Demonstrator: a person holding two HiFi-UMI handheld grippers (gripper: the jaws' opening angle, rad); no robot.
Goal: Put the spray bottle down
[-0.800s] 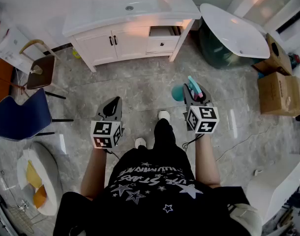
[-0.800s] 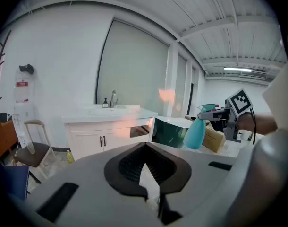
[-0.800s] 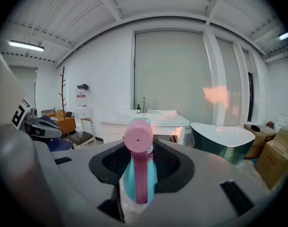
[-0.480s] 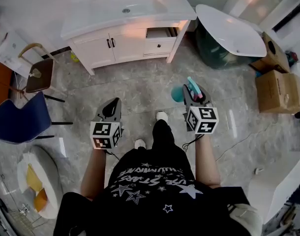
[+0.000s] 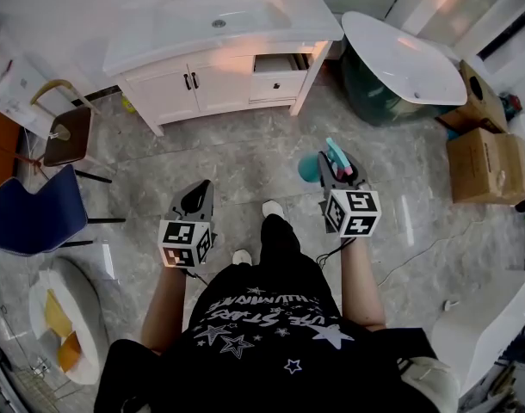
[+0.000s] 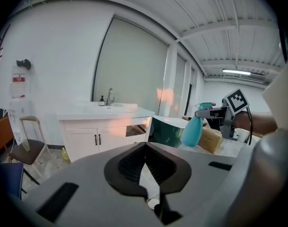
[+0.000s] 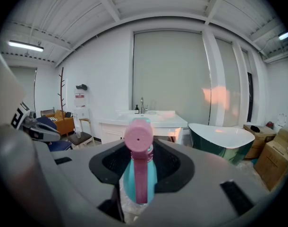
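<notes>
Since the earlier frame the vanity [image 5: 219,24] has slid slightly down the head view. The person's shoes [image 5: 271,207] have shifted on the grey marble floor [image 5: 245,144]. The left tongs [image 5: 194,198] sit a little lower in the frame. The right tongs [image 5: 336,157] are in much the same spot.

Both tongs are held out in front of the person, above the floor and tilted a little downward. The right tongs are clenched on the spray bottle [image 5: 311,165], gripping it near its top. In the right gripper view the teal bottle [image 7: 144,178] fills the gap between the jaws of the right tongs [image 7: 139,169], and its pink nozzle faces the camera. In the left gripper view the bottle [image 6: 192,131] hangs upright in the air off to the right. It is well clear of the floor, with the right tongs [image 6: 215,112] at its neck.

The left tongs [image 6: 145,148] are clenched with the jaw tips together and nothing between them.

A white and green bathtub [image 5: 400,50] stands right of the vanity. Cardboard boxes [image 5: 491,162] stand at the far right and a blue chair [image 5: 30,213] at the left.
</notes>
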